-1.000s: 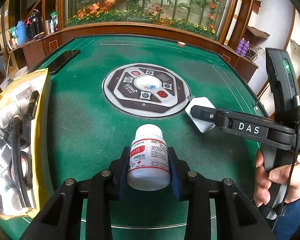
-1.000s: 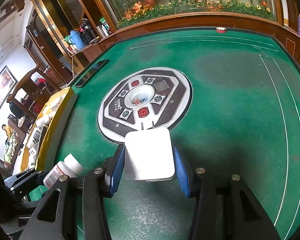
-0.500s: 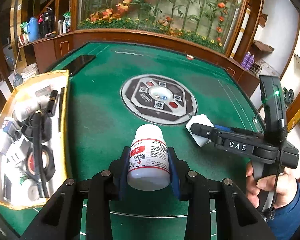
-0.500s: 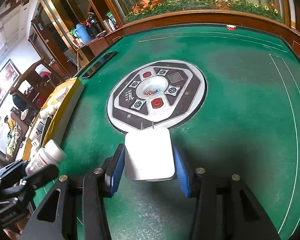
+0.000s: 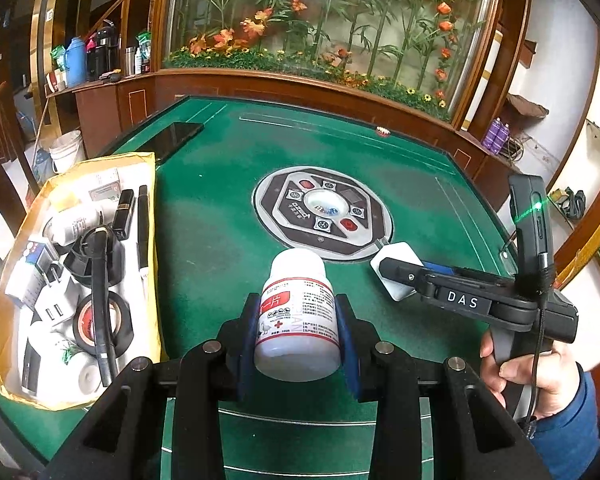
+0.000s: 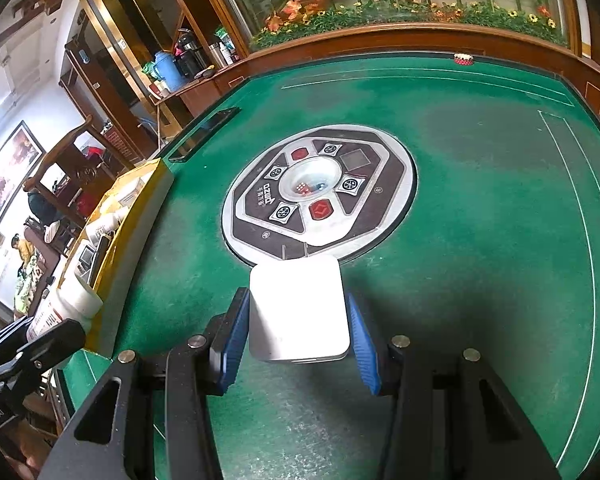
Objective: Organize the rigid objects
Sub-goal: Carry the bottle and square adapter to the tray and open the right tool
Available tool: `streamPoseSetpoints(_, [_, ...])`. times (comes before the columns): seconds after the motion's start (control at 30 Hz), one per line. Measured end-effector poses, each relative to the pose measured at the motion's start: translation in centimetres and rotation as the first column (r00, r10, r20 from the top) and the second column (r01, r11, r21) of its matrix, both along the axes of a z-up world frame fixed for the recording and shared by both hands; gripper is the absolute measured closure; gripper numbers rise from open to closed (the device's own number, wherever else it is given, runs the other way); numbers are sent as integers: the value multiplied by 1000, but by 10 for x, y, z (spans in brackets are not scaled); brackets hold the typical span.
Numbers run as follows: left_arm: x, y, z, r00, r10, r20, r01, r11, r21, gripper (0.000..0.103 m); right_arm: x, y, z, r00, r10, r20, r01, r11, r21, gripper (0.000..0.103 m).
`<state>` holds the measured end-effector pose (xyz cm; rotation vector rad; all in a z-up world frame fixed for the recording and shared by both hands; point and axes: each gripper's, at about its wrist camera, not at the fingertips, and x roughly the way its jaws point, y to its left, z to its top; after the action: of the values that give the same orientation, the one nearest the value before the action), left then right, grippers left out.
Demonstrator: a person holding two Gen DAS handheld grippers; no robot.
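Both grippers are holding something above the big green table (image 5: 220,240). To the left of the left gripper (image 5: 298,334), a yellow box (image 5: 152,280) is sitting at the table's edge, and it is already full of small things: a roll of black tape (image 5: 100,322), white plugs, a black cable, pens and little white bottles. Just ahead of both grippers, the round grey game panel (image 6: 320,192) is lying in the middle of the table.

That left gripper is squeezing a white pill bottle (image 5: 298,320) between its two blue pads, with the cap pointing forward and away. Bottle and pads are touching on both sides, and the bottle looks lifted off the felt. The right gripper (image 6: 298,328) is holding a flat white square block (image 6: 298,308), maybe a charger, between its own blue pads. The block is sitting just before the edge of the game panel, and I cannot tell if it is touching the felt.

I think the step now is carrying things to the box. Next, the left gripper probably needs to swing left over the box, find a gap among the things, go down and let go. The white block should likely go in after that.
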<state>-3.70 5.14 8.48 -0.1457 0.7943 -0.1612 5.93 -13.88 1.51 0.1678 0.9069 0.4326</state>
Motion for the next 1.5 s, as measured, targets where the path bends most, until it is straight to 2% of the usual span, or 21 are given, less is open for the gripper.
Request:
streamPoseSetpoints(0.5, [-5,20,9,999,32,22,-31,999,-31,66,-1,-1,1,1000,2,6,-2,1000,-4,57])
streamPoseSetpoints(0.83, [-18,71,13,992,115,51,-112,992,-61,66,-9,15,10,999,25,32,-25,1000,-3,57])
streamPoseSetpoints(1.03, [-26,122,9,977,201,64,-196,977,-77,66,-29,58,33,992,103,74,-106,994,26,57])
streamPoseSetpoints(1.13, [-30,150,3,964,257,68,-253,965,-63,66,-37,90,44,983,167,79,-172,983,62,57])
streamPoseSetpoints(1.23, [-34,174,-6,954,294,55,-290,954,-75,66,-44,131,57,967,238,97,-243,968,54,57])
streamPoseSetpoints(1.37, [-36,190,-20,948,317,39,-313,947,-76,66,-45,185,69,942,315,118,-320,947,25,57])
streamPoseSetpoints(1.5, [-35,194,-31,951,309,28,-306,948,-83,66,-36,220,68,934,341,107,-343,939,5,56])
